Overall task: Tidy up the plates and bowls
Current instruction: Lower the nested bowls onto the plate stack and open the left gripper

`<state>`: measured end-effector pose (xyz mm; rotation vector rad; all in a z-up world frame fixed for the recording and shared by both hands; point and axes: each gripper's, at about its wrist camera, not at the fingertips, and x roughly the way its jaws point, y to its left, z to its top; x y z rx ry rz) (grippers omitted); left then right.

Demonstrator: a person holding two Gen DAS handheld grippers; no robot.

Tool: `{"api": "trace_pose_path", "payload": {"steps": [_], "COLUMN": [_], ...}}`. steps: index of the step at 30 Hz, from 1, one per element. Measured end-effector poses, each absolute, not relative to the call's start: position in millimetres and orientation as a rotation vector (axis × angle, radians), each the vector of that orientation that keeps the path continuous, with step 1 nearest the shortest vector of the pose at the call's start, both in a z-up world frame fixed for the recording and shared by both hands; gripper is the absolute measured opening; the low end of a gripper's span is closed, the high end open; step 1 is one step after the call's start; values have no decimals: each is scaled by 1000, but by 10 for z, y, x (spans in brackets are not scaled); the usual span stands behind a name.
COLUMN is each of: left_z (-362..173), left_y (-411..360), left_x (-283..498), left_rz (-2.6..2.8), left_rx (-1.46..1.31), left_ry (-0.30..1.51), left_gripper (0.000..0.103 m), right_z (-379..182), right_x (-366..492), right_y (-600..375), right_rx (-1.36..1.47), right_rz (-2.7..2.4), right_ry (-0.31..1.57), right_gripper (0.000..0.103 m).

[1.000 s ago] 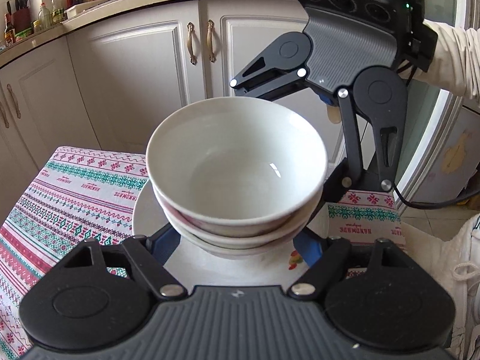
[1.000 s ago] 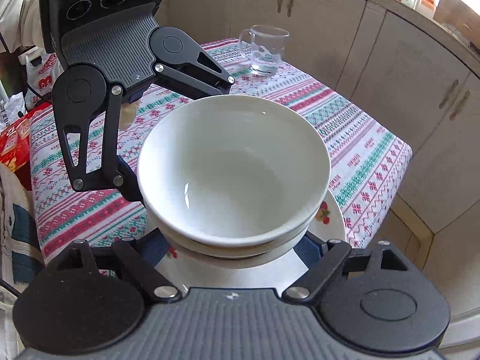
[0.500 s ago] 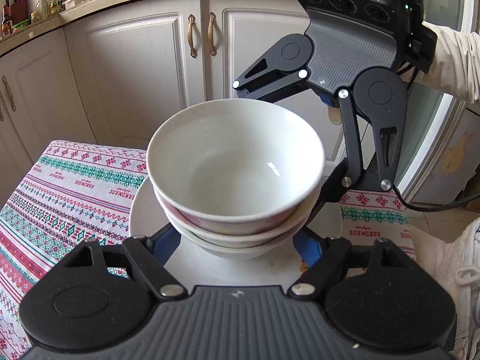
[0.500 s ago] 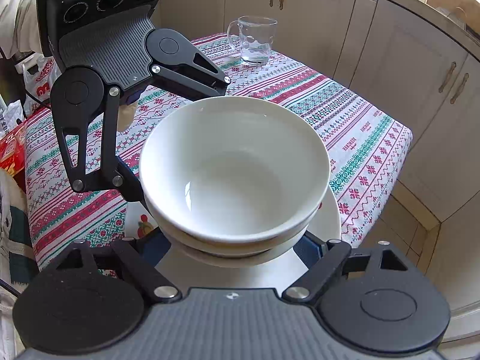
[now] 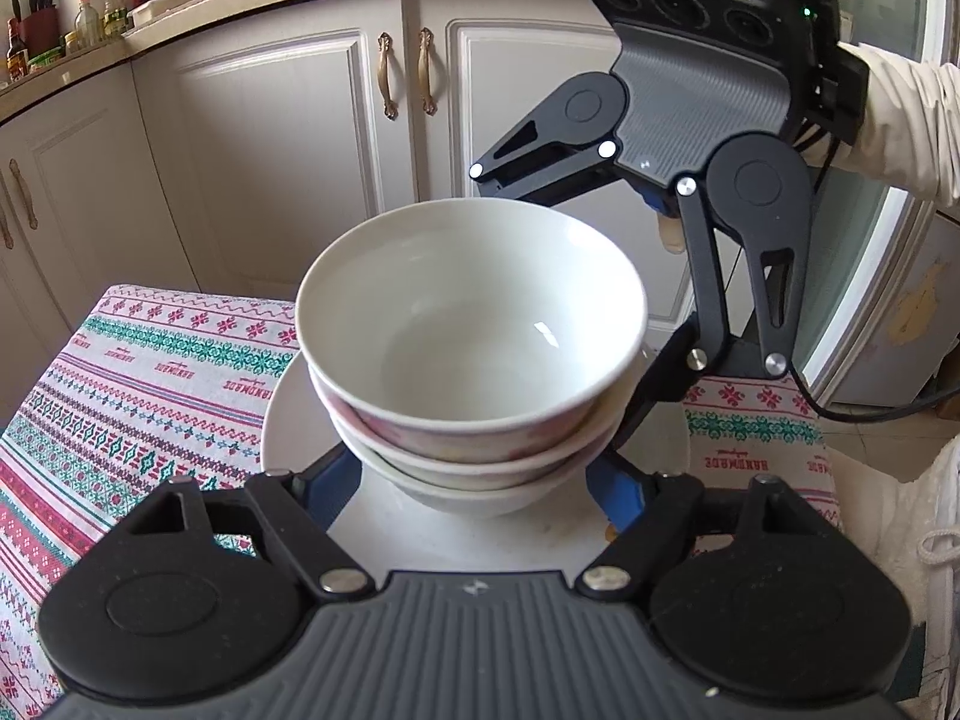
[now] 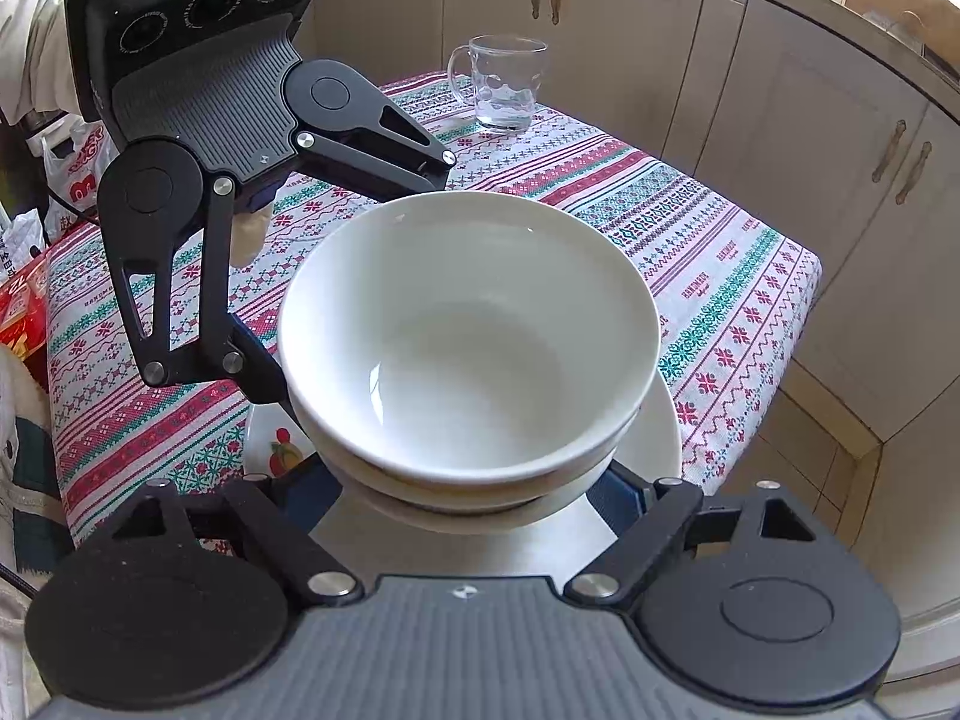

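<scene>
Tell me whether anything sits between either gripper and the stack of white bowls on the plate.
Nothing visible does. The stack of white ceramic bowls sits on the white plate, with the left gripper and right gripper straddling it from opposite sides.

plate (image 5: 288, 414) mostly hidden under bowls (image 5: 474, 324) | fingertips of both grippers hidden behind stack

Both fisheye views sit close above a stack of white ceramic bowls (image 5: 474, 354), looking steeply down from opposite sides. The left wrist view faces cream cabinet doors (image 5: 288, 138); the right wrist view faces the patterned-cloth worktop (image 6: 690, 228). Each shows the opposite gripper.
</scene>
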<state>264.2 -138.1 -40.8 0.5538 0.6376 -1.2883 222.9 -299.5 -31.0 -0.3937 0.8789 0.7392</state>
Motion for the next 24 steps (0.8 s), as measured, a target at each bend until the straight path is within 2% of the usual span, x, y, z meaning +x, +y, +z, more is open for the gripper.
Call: {"api": "trace_pose_path", "payload": {"steps": [2, 5, 15, 24], "left_z": [-389, -347, -172, 26], "left_y": [-1346, -1283, -935, -725], "left_x": [2635, 2591, 1988, 1467], "left_rz": [-1281, -1253, -1020, -646], "left_rx": [531, 517, 503, 281], "left_ry": [628, 604, 418, 519], "left_gripper": [93, 99, 100, 100], "right_z": [-299, -272, -136, 7], "right_x": [2219, 2166, 1797, 1287], "right_y": [-3008, -2991, -2821, -2583], "right_rx": [-371, -372, -364, -193], "right_rz": [741, 726, 486, 97], "right_ry": [872, 853, 844, 807], "right_gripper": [101, 103, 103, 103]}}
